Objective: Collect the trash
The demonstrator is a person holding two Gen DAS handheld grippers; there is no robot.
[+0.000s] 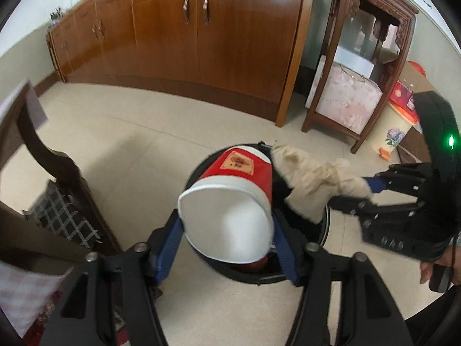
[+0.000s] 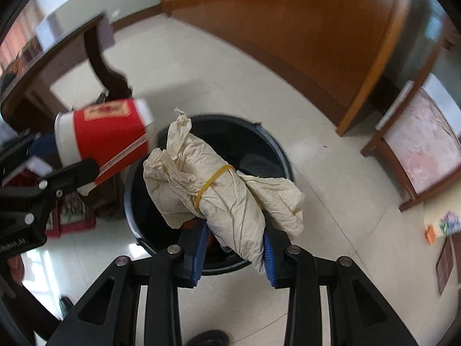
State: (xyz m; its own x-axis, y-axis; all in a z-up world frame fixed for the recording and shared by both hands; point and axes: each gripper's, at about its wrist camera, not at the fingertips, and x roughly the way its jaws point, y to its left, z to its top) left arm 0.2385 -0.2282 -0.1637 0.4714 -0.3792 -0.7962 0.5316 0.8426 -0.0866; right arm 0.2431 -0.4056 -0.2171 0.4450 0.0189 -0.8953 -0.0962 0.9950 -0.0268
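Observation:
A red and white paper cup [image 1: 230,199] lies mouth-first between the blue pads of my left gripper [image 1: 226,219], which touch its rim on both sides. It hangs over the black trash bin [image 1: 324,230] on the tiled floor. From the right, my right gripper [image 1: 366,190] holds a crumpled cream paper bundle [image 1: 311,181] beside the cup. In the right wrist view the bundle [image 2: 230,199], tied with a yellow rubber band [image 2: 211,183], sits between the pads of my right gripper [image 2: 236,227] above the bin [image 2: 276,144]. The cup [image 2: 109,135] and left gripper [image 2: 63,155] come in from the left.
A long wooden cabinet [image 1: 201,43] runs along the far wall. To its right is a carved wooden stand [image 1: 403,57] holding a pink bag [image 1: 345,101]. A dark wooden table leg [image 1: 52,158] stands left of the bin. A cream floral pail [image 1: 394,135] sits at the far right.

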